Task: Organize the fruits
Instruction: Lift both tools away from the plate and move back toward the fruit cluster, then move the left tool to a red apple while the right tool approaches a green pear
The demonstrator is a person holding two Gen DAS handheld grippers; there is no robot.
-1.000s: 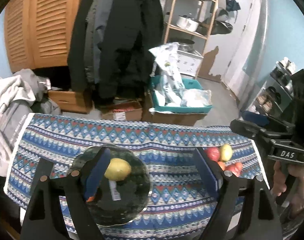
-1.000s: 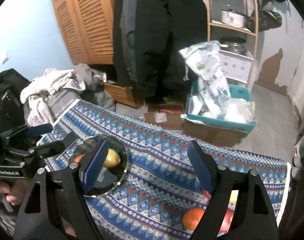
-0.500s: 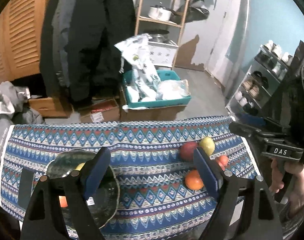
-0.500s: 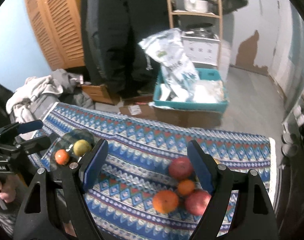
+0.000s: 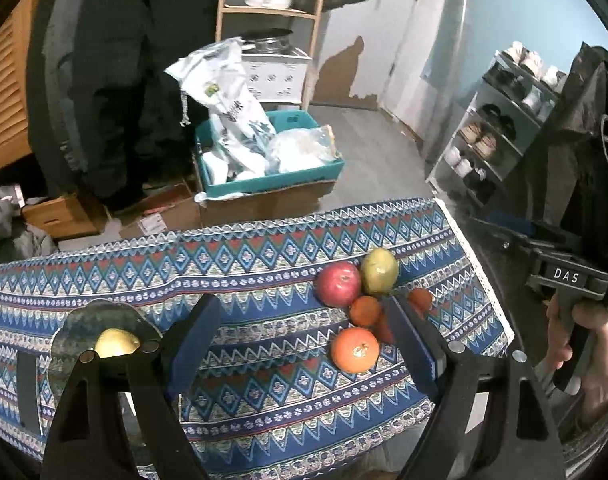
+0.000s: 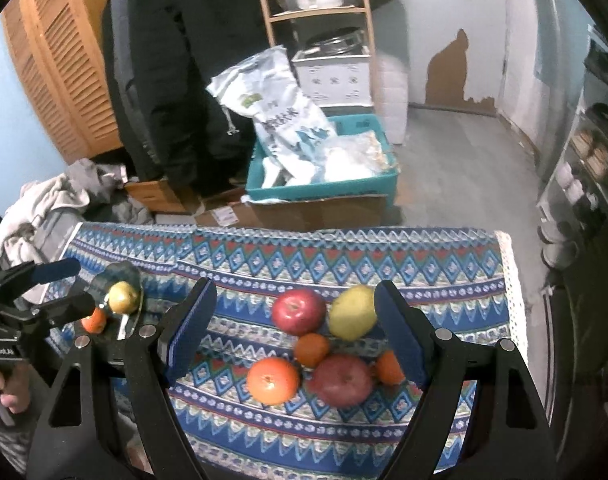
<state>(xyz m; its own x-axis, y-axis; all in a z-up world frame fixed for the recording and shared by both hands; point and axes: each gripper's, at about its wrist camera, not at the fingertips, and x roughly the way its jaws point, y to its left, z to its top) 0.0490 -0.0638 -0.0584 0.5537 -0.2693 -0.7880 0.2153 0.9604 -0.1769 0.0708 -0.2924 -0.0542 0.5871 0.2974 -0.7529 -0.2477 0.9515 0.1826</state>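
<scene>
Fruit lies heaped on the patterned tabletop (image 6: pixel 444 264), straight ahead of the right hand-held gripper (image 6: pixel 293 330), whose jaws stand spread and empty around the pile. Nearest it are an orange (image 6: pixel 272 380) and a dark red apple (image 6: pixel 342 379); a second apple (image 6: pixel 298 311) and a pear (image 6: pixel 352 312) sit behind. The left hand-held gripper (image 5: pixel 304 344), also spread and empty, is farther off, with the glass plate (image 5: pixel 67 332) holding a pear (image 5: pixel 115 343) just beside it. Small oranges crowd the apple and could roll.
</scene>
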